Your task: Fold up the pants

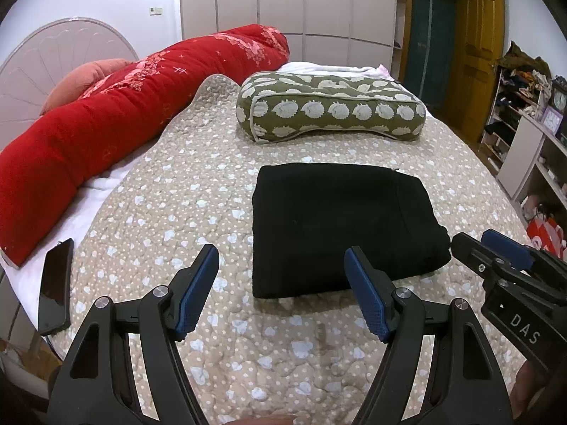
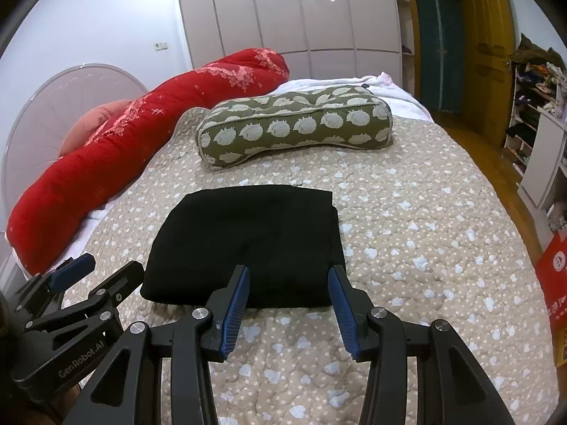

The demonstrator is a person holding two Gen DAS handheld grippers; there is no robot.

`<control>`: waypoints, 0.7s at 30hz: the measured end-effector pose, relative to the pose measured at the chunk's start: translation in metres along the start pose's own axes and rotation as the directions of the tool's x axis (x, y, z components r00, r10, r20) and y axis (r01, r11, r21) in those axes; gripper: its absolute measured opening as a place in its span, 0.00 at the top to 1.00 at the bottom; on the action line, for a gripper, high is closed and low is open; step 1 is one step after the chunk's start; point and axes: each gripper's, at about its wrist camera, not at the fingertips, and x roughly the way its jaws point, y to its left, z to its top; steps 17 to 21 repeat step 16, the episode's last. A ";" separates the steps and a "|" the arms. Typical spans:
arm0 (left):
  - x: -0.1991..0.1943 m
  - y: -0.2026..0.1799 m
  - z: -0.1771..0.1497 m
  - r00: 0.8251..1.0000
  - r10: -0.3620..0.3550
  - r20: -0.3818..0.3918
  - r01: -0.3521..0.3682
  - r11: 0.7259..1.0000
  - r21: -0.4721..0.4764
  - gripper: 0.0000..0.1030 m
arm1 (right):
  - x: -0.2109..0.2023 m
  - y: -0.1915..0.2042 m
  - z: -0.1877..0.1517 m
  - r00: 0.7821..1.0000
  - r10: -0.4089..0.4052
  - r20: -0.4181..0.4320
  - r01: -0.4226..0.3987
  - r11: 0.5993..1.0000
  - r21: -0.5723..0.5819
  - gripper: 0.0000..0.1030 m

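The black pants (image 1: pixel 340 226) lie folded into a compact rectangle on the beige quilted bedspread (image 1: pixel 198 212); they also show in the right wrist view (image 2: pixel 248 244). My left gripper (image 1: pixel 281 265) is open and empty, above the bed just short of the pants' near left edge. My right gripper (image 2: pixel 288 279) is open and empty, just short of the pants' near right edge. The right gripper shows at the right in the left wrist view (image 1: pixel 485 241); the left gripper shows at the lower left in the right wrist view (image 2: pixel 99 265).
A green patterned pillow (image 1: pixel 329 106) lies beyond the pants. A long red quilt roll (image 1: pixel 106 127) runs along the left side. A black phone (image 1: pixel 55 287) lies at the bed's left edge. Shelves (image 1: pixel 524 120) stand to the right of the bed, a wardrobe (image 1: pixel 283 7) behind it.
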 end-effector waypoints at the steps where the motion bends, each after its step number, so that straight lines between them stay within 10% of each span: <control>1: 0.000 -0.001 0.000 1.000 0.001 0.000 -0.001 1.000 0.002 0.28 | 0.000 0.000 0.000 1.000 -0.001 -0.001 0.001 1.000 -0.001 0.57; 21: 0.002 -0.003 -0.003 1.000 -0.019 0.002 0.019 1.000 0.015 0.28 | 0.007 -0.008 -0.003 1.000 -0.018 -0.014 0.018 1.000 0.002 0.57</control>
